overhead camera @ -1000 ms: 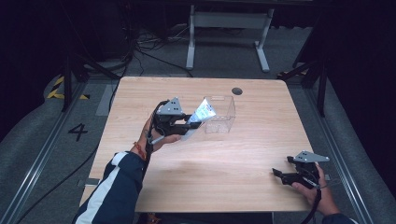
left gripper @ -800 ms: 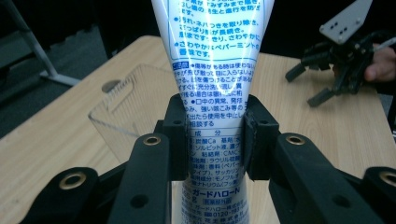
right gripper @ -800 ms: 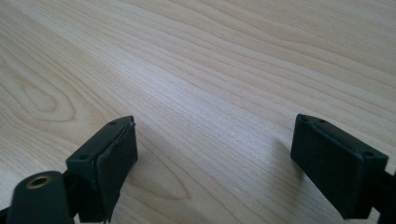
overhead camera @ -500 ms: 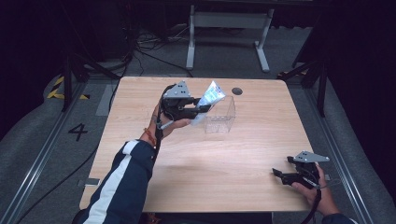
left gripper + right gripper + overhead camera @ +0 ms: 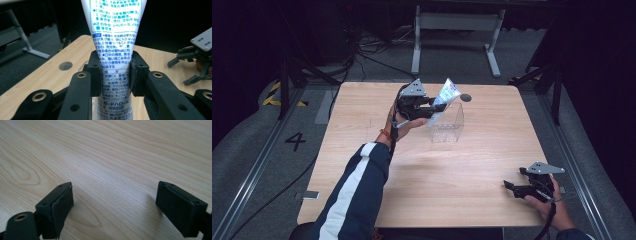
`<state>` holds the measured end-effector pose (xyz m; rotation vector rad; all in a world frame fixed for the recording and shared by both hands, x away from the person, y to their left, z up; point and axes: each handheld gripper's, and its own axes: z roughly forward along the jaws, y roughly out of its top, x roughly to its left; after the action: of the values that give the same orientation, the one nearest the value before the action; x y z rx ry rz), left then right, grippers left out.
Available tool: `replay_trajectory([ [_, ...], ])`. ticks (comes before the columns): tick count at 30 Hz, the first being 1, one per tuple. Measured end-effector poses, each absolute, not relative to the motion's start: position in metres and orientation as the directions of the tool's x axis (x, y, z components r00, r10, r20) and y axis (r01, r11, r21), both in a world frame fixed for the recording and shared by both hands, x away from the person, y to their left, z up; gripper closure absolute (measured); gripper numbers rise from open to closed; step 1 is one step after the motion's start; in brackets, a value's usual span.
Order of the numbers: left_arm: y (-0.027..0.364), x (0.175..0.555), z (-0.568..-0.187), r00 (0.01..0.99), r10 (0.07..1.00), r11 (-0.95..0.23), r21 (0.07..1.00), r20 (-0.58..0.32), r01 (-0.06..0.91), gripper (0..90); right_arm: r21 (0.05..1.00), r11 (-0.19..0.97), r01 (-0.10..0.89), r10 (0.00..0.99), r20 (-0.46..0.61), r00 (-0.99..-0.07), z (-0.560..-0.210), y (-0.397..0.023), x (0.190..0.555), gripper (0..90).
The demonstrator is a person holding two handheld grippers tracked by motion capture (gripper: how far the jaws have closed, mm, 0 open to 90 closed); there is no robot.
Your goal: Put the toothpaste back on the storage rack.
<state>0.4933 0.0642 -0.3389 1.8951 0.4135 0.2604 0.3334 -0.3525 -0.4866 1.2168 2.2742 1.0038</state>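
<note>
The soft white plastic toothpaste tube printed with blue text [image 5: 113, 50] looked light and squashy, likely to bend or slip if pinched near its flat crimped end, so a mid-body hold suited it. Your left gripper [image 5: 432, 106] was clamped across that middle, holding it in the air over the clear plastic box [image 5: 448, 125] on the wooden desk [image 5: 472, 170]. Your right gripper [image 5: 115, 207] stood wide open, empty.
</note>
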Motion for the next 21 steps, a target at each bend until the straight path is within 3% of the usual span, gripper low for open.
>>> replay_trajectory([
  [21, 0.042, 0.52, -0.364, 0.916, 0.398, -0.251, 0.955, -0.045, 0.156, 68.5, 0.737, 0.374, 0.563, 0.829, 0.006, -0.559, -0.487, -0.353, 0.334, 14.7],
])
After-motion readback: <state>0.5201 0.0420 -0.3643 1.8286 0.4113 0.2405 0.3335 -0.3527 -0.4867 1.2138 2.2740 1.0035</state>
